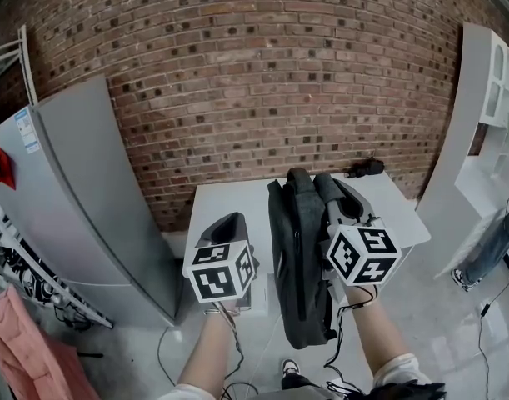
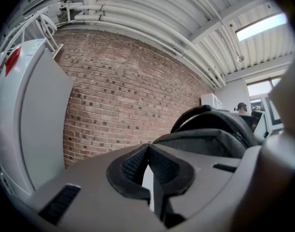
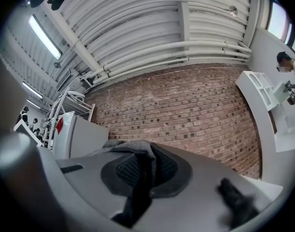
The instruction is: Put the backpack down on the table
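A dark grey backpack [image 1: 300, 257] hangs upright in front of the white table [image 1: 229, 198], its lower part below the table's near edge. My right gripper [image 1: 327, 192] is shut on the backpack's top strap and carries it. In the right gripper view, grey strap fabric [image 3: 133, 151] is pinched between the pads of this gripper [image 3: 142, 170]. My left gripper [image 1: 229, 222] is just left of the backpack, level, over the table's near edge. In the left gripper view its jaws [image 2: 149, 166] are shut with nothing in them, and the backpack's top [image 2: 210, 139] shows to their right.
A grey refrigerator [image 1: 79, 198] stands left of the table. A brick wall [image 1: 262, 73] runs behind it. A white shelf unit [image 1: 487, 123] is at the right. A small black object [image 1: 366, 167] lies on the table's far right corner. Cables trail on the floor.
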### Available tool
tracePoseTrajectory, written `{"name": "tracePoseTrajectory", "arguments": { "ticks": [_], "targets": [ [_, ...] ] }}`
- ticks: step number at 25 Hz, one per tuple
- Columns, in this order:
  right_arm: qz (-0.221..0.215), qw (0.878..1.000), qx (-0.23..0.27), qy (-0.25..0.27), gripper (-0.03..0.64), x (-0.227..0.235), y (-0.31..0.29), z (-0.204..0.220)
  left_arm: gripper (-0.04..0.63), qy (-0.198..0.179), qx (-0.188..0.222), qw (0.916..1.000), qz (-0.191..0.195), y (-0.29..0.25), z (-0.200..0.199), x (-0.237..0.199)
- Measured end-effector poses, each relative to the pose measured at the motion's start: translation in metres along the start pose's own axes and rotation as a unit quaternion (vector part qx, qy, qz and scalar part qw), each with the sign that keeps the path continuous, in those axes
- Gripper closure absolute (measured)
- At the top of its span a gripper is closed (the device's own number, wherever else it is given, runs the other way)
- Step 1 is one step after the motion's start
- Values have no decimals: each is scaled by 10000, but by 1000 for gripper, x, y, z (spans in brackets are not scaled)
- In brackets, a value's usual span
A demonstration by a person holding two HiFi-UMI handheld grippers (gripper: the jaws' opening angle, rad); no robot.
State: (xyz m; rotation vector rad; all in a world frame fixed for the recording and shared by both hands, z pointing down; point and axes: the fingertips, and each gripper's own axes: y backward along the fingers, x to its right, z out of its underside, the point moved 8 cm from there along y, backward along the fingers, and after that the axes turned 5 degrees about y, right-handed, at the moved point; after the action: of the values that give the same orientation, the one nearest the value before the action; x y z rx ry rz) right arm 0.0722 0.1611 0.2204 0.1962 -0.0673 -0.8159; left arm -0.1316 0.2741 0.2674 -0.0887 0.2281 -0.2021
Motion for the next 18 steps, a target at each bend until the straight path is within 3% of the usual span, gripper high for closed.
{"name": "tracePoseTrajectory", "arguments": {
  "ticks": [18],
  "targets": [
    [-387, 9992, 103, 97, 573, 76, -151, 10, 584, 127, 213, 9984, -518, -146, -30, -27]
  ]
}}
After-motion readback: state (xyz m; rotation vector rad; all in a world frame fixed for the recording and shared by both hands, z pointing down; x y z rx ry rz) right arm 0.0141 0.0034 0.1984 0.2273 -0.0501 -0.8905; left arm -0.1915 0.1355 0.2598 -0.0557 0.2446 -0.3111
